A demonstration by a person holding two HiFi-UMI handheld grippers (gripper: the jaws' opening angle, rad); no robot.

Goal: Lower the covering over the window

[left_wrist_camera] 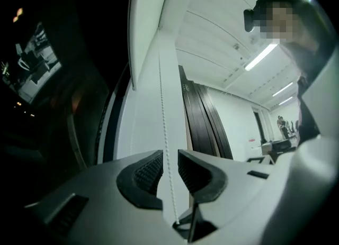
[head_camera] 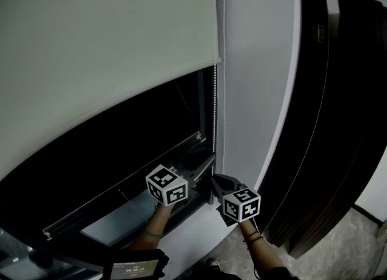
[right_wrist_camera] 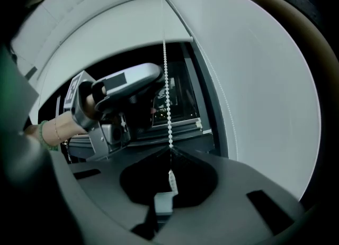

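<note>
Blind [head_camera: 109,43] part-lowered. Chain [head_camera: 214,109] upright at right edge: pinched by closed right fingers [right_wrist_camera: 144,181], passing loose between open left fingers [left_wrist_camera: 148,172], higher up.

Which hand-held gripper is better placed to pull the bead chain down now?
Right. The right hand-held gripper is shut on the bead chain; the left hand-held gripper has it between open jaws.

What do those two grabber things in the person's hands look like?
The left gripper is light grey plastic and the right gripper darker grey. Both have black pads, ribbed on the left one. Each carries a white cube printed with black square markers. Thin bands circle the wrists.
</note>
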